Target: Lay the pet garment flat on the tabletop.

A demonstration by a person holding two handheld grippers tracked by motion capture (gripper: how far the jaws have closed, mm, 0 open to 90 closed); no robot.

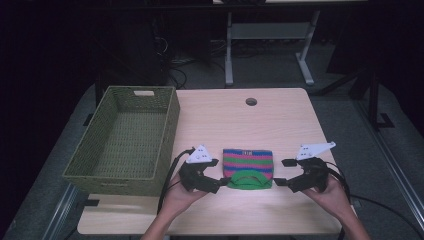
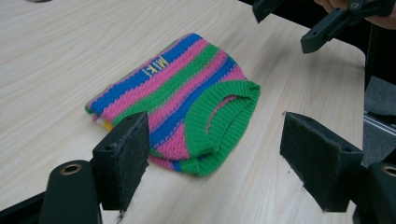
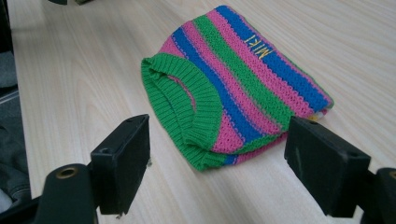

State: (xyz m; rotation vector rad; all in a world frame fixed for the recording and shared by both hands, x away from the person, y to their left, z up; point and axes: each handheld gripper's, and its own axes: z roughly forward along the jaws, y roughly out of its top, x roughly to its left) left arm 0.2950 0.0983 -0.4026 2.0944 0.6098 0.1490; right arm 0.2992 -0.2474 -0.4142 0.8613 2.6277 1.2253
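I see the folded striped knit sweater [image 1: 247, 168] flat on the worktop [image 1: 280, 120] right of the green wicker basket [image 1: 125, 140], with left tongs [image 1: 223, 182] and right tongs [image 1: 280, 172] both spread apart, flanking its near green collar, neither gripping it.

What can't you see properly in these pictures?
- The underside of the striped knitted piece: hidden against the table in every view.
- The basket floor near its front wall, high view: hidden by that wall.
- The yellow lettering, high view: too small to read.
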